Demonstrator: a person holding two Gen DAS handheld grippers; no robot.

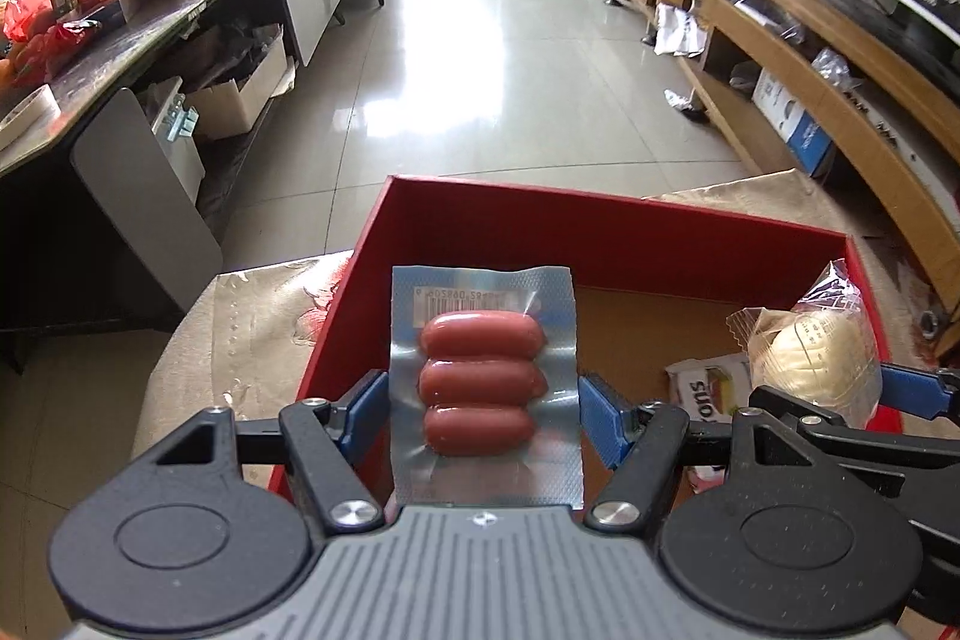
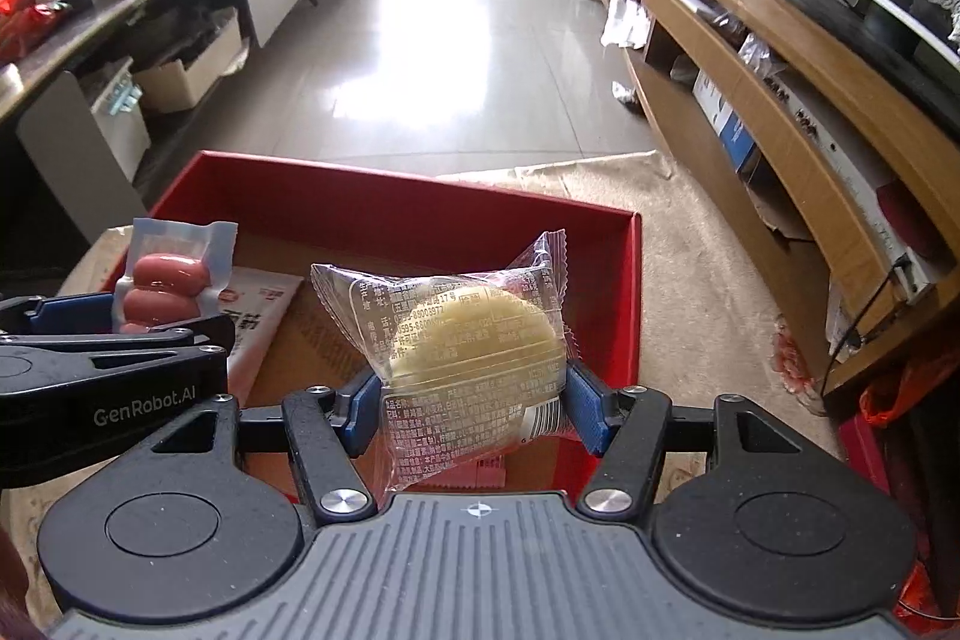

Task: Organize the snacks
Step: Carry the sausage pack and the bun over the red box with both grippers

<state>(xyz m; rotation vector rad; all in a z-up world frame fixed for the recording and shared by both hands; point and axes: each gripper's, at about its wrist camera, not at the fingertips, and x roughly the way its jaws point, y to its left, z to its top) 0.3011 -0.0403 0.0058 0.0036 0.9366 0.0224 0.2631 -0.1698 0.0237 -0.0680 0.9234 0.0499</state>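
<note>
Snacks in both grippers, both held over the red box (image 1: 600, 226). Left gripper (image 1: 483, 415) pinches the vacuum-packed sausages (image 1: 482, 382) by the pack's side edges, pack flat and pointing forward, likely so it can drop in lying down. Right gripper (image 2: 474, 403) clamps the wrapped round cake (image 2: 480, 340) across its middle, wrapper ends sticking free. Box sits on a cloth-covered table (image 1: 252, 316), its cardboard floor mostly bare; a white snack packet (image 1: 708, 388) lies flat inside between the two loads.

Room to move: near wall is already cleared, the far wall stands well ahead. The two grippers hang just beside each other, so sideways drift risks a knock. Open floor space lies ahead of each.
</note>
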